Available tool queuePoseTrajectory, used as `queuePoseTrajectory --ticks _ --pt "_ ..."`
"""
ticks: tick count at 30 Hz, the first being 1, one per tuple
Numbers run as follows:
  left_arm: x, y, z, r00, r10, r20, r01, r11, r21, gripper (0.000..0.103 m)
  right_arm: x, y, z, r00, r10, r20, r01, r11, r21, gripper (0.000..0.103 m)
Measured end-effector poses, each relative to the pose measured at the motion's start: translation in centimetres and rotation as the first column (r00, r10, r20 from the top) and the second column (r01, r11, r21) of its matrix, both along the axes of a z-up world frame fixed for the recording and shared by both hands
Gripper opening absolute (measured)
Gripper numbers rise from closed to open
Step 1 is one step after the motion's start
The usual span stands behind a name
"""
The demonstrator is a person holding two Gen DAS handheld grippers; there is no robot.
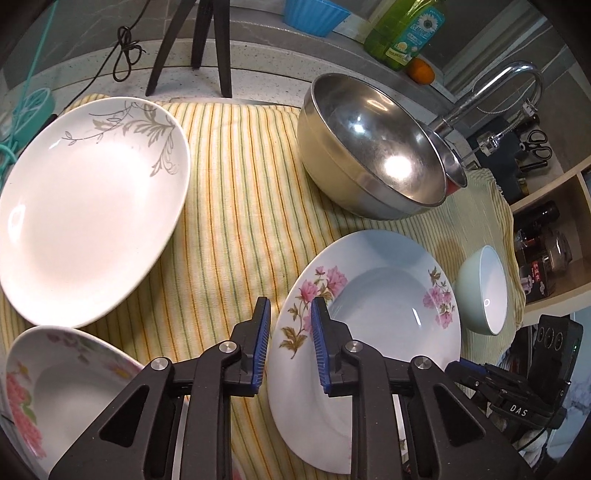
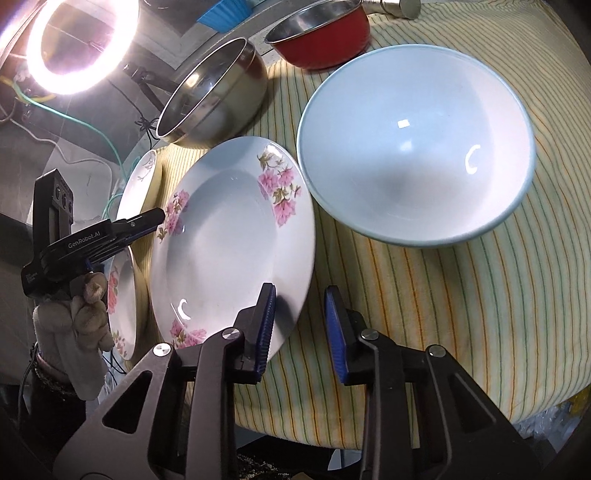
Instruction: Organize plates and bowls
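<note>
A pale blue plate with pink flowers (image 1: 373,295) (image 2: 229,236) lies on the striped cloth (image 1: 240,184). My left gripper (image 1: 290,314) straddles its left rim. One blue pad rests over the rim and the other stands just outside it, with a sliver of cloth showing between. My right gripper (image 2: 301,299) straddles the opposite rim, its right pad clear of the plate's edge. A white plate with grey leaves (image 1: 92,206) lies at the left, and a flowered dish (image 1: 55,387) sits near the left gripper. A pale green bowl (image 2: 417,147) stands right of the plate.
A steel bowl (image 1: 376,147) and a red bowl (image 2: 321,40) stand at the back of the cloth. Beyond them are a faucet (image 1: 498,85), a green bottle (image 1: 406,29), tripod legs (image 1: 207,44) and a ring light (image 2: 77,48). A gloved hand (image 2: 85,306) holds the left gripper.
</note>
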State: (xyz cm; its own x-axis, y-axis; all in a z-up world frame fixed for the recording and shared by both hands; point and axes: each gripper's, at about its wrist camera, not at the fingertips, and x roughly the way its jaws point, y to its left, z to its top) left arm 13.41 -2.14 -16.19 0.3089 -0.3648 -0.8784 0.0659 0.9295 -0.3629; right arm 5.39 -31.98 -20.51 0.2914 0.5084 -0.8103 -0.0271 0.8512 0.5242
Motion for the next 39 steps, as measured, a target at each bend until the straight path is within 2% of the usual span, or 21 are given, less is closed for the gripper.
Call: queuePoseTrajectory --ticks 5,14,23,39 --pt "0.0 -0.1 0.0 1.0 -0.007 0.002 0.007 1.0 0.007 0.017 0.4 0.3 -0.2 1.0 0.01 -0.001 -0.01 1.0 0.019 0.02" --pt "-1.1 -0.6 0.3 1.0 -0.019 0.017 0.018 0.998 0.058 0.017 0.4 0.4 -0.1 1.0 0.03 -0.003 -0.03 1.0 -0.001 0.02" --pt "-3.5 -0.2 0.5 1.0 0.011 0.008 -0.012 0.998 0.068 0.017 -0.2 0.9 0.0 0.996 0.09 -0.007 -0.09 0.996 -0.018 0.021" --pt "-6.4 -0.9 0.2 1.0 0.025 0.01 -0.026 0.994 0.105 0.017 -0.9 1.7 -0.1 0.993 0.121 -0.003 -0.121 0.992 -0.042 0.021"
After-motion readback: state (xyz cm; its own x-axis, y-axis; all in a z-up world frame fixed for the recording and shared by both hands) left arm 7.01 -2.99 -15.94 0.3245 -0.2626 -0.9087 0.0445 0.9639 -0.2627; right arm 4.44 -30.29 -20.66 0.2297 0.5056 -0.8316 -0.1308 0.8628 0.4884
